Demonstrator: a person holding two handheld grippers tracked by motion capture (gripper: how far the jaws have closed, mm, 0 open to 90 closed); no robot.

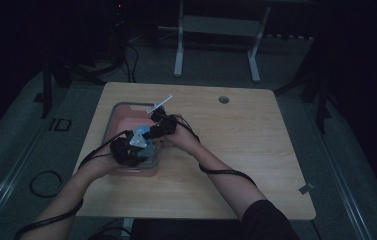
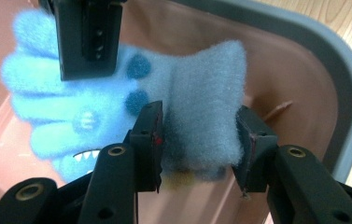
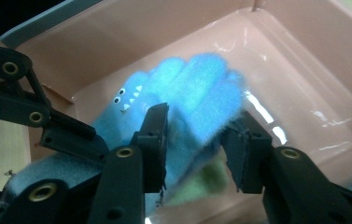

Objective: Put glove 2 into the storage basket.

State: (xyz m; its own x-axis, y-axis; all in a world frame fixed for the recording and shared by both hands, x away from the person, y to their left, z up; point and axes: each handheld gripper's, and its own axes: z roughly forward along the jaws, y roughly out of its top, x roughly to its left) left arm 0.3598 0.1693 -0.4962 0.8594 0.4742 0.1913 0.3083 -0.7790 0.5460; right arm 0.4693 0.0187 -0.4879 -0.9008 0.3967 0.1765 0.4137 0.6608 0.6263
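Observation:
A fluffy light-blue glove (image 2: 94, 107) with dark dots and a small toothy face lies in a pink tray with a grey rim (image 2: 346, 84) at the table's left. My left gripper (image 2: 201, 140) straddles the glove's cuff; the jaws stand apart, the cuff loosely fills the gap and the pads do not squeeze it. My right gripper (image 3: 194, 140) straddles the glove's finger end (image 3: 197, 88), jaws likewise apart. In the high view both grippers, left (image 1: 138, 150) and right (image 1: 150, 137), meet low over the tray (image 1: 113, 112). A finger of the right gripper (image 2: 87, 42) stands over the glove's fingers.
Something yellow-green (image 3: 197, 186) lies under the glove on the tray floor. The tray walls close in on all sides of both grippers. The wooden table (image 1: 246, 145) stretches bare to the right, with a round cable hole (image 1: 223, 99) near its far edge.

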